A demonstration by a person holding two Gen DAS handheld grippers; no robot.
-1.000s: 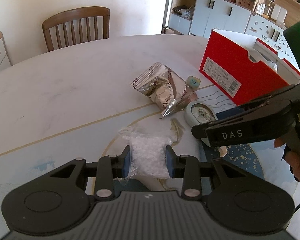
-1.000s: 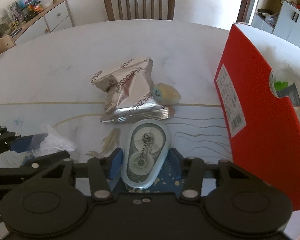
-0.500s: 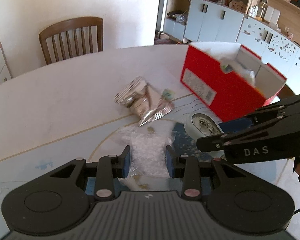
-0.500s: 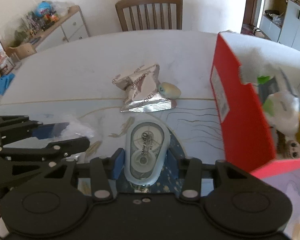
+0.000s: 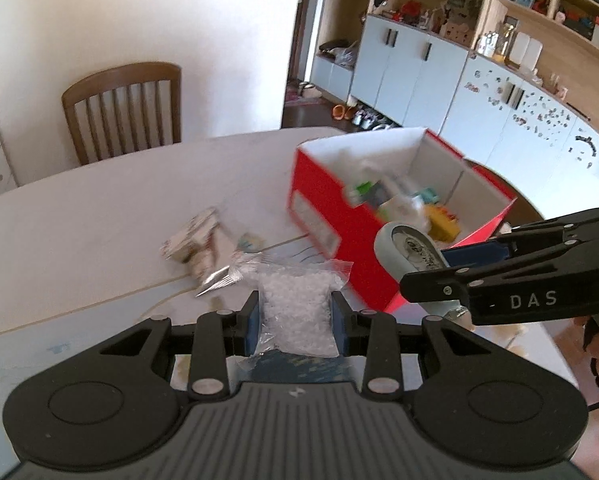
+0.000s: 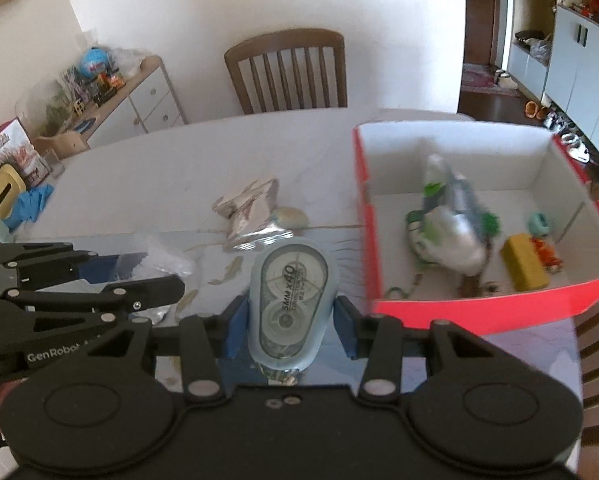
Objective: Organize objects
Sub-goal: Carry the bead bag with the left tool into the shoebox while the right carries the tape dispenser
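Holding both loads above the pale table [image 6: 147, 168], you face a wooden chair [image 6: 287, 72] against a white wall, with cabinets [image 5: 419, 68] at the right. Your left gripper [image 5: 295, 316] is clamped on a clear bag [image 5: 297, 308] of white beads; your right gripper [image 6: 287, 320] grips a correction-tape [image 6: 289, 296] dispenser. Nearby sits the open red box [image 6: 363, 208] (already partly filled). A crumpled foil packet [image 6: 251, 212] lies on the table left of it.
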